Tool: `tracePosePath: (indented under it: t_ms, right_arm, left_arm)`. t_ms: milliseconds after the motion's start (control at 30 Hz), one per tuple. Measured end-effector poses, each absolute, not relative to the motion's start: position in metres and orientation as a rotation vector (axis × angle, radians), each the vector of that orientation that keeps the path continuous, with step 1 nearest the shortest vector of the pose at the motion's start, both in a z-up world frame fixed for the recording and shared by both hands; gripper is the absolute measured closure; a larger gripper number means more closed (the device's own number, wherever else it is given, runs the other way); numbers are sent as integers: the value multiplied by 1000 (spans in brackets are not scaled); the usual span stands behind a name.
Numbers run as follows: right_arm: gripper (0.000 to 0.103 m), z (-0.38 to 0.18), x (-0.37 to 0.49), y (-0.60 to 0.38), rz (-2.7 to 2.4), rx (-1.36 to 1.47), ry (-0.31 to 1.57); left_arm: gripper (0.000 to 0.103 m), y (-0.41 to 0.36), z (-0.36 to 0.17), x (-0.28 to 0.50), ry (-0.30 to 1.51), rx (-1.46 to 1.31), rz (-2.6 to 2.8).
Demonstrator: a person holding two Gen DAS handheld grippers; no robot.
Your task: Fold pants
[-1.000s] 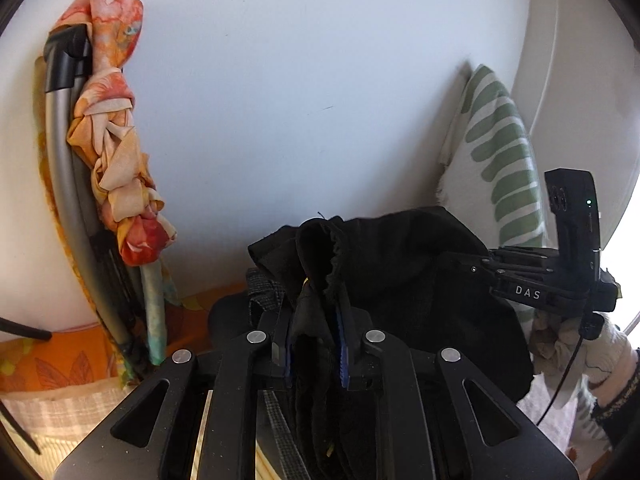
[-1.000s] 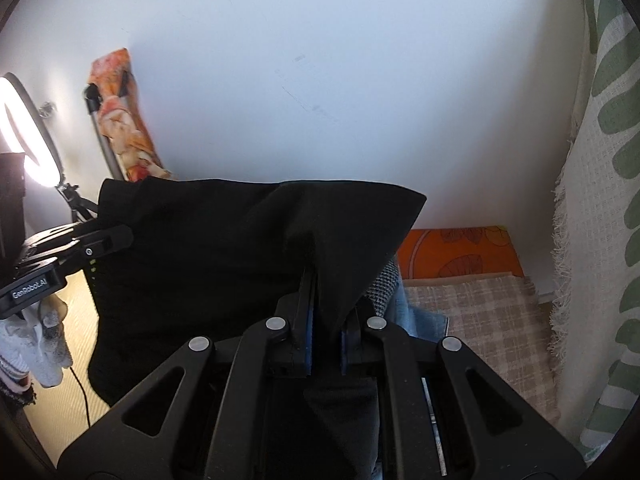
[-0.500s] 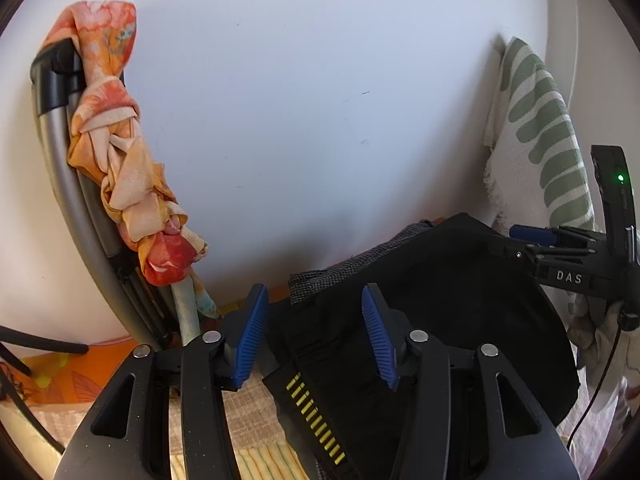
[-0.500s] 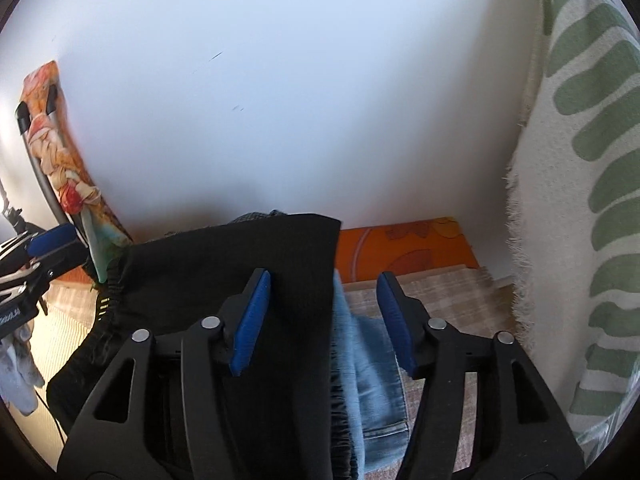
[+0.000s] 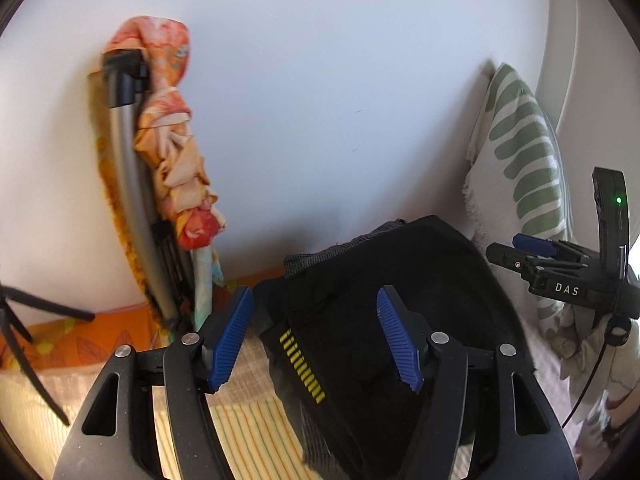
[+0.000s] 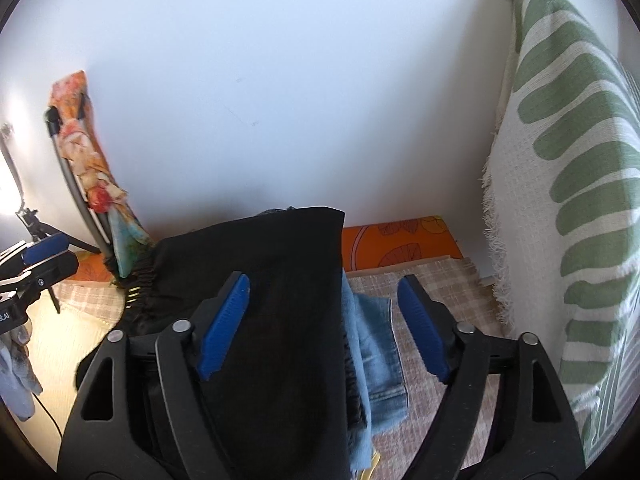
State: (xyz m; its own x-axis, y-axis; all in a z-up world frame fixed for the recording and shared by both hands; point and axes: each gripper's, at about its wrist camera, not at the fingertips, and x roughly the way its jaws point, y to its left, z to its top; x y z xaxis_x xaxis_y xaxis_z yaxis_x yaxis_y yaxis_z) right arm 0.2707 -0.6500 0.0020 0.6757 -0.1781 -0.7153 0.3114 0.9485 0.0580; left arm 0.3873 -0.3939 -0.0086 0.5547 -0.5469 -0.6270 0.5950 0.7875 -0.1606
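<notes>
The black pants (image 5: pixel 384 320) lie folded on top of a pile of clothes, with a yellow striped tag showing near their left edge. They also show in the right wrist view (image 6: pixel 276 288), lying over blue jeans (image 6: pixel 376 344). My left gripper (image 5: pixel 320 336) is open and empty, its blue pads either side of the pants' near edge. My right gripper (image 6: pixel 324 320) is open and empty above the pants and jeans. The right gripper also shows in the left wrist view (image 5: pixel 560 268), at the far right.
A white wall stands close behind. A folded chair frame wrapped in orange floral cloth (image 5: pixel 172 168) leans at the left. A green-and-white patterned throw (image 6: pixel 568 184) hangs at the right. An orange cushion (image 6: pixel 400 240) and plaid mat (image 6: pixel 432 292) lie under the pile. A ring light (image 6: pixel 8 160) stands far left.
A second ago both grippers were shut on the black pants and held them up. Both have opened and let go, and the pants now lie on the pile.
</notes>
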Motion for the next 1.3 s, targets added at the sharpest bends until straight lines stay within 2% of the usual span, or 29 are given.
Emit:
tracePosePath:
  t_ms: [200,267,400,633,1300]
  right_arm:
    - [18,28,243,-629,-297,164,758]
    - [14,37,233,-620,-295,166,744]
    - [11,54,212,-600,-282,167,725]
    - [4,83,176,-546,-271,123,683]
    - [3,87,99,-412,-181,86,655]
  left_arm:
    - [32,-376,10,359,704,63,-675]
    - [31,-369,17,348,694,67,-672]
    - [24,-350,32,323,677,53,-674]
    - [21,-306,49,279,648,59,-663]
    - [19,-192,55,177,595,46,-620]
